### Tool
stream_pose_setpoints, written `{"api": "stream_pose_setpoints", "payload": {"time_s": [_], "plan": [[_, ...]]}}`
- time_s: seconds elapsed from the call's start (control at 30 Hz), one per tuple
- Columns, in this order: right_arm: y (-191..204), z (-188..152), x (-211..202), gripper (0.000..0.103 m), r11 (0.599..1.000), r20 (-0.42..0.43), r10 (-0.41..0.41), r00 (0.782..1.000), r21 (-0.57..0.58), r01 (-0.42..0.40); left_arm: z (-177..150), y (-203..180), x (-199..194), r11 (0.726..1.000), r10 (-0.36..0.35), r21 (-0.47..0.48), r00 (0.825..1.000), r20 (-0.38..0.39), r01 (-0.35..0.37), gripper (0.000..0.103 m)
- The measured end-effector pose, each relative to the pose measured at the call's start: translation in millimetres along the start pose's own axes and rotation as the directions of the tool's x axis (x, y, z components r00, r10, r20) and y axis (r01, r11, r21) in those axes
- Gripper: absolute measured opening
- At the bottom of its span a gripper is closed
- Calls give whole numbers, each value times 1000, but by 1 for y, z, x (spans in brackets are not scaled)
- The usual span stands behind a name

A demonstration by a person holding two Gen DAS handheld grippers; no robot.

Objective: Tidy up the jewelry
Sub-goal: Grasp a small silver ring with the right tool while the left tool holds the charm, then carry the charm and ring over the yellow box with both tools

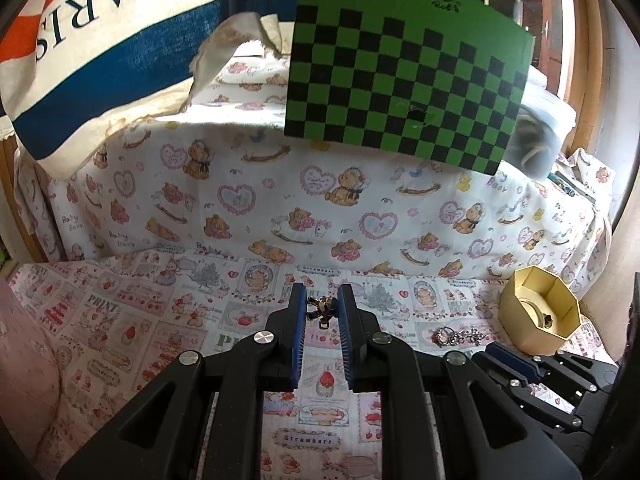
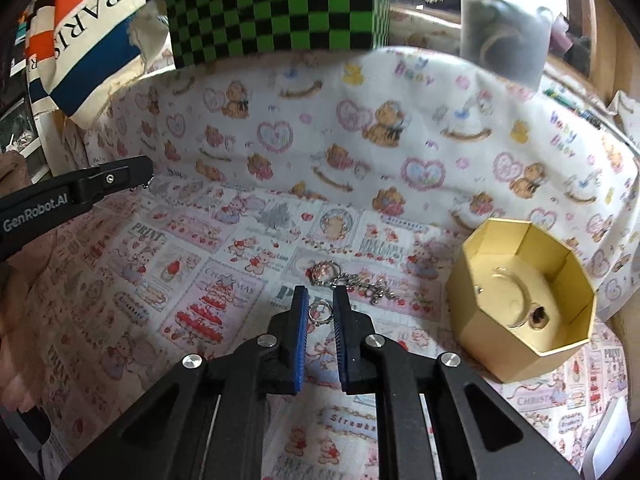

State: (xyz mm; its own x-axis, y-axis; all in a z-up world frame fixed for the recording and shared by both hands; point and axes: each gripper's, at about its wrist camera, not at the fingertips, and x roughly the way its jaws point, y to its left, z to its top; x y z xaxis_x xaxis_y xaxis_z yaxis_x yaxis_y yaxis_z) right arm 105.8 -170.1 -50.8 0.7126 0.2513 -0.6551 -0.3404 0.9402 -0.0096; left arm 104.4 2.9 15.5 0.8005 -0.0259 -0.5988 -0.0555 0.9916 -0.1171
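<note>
Small silver ring (image 2: 319,312): pinched in your right gripper (image 2: 320,314), lifted clear for gold octagonal cardboard box (image 2: 516,304) nearby. Dark metal charm (image 1: 322,307): clamped narrow in left gripper (image 1: 323,308). Silver chain (image 2: 352,280) waits on printed cloth (image 2: 224,240).

The surface is covered with a printed cloth (image 2: 224,276) that shows strawberries, bears and words such as "PRINT" and "Strawberry". On this cloth stands an open gold octagonal box (image 2: 524,300), at the right side. Just beside the box, on its left, lies a small pile of silver jewelry (image 2: 352,280) with rings and chain.
</note>
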Motion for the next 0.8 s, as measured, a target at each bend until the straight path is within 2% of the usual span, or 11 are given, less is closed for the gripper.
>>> {"api": "stream_pose_setpoints", "payload": {"time_s": [0.3, 0.8], "plan": [[-23, 10, -46, 13, 995, 97, 52, 994, 78, -60, 2, -10, -18, 1000, -22, 21, 998, 51, 21, 15], [-56, 20, -88, 13, 979, 216, 50, 975, 182, -90, 3, -26, -47, 996, -59, 79, 988, 143, 48, 15]]}}
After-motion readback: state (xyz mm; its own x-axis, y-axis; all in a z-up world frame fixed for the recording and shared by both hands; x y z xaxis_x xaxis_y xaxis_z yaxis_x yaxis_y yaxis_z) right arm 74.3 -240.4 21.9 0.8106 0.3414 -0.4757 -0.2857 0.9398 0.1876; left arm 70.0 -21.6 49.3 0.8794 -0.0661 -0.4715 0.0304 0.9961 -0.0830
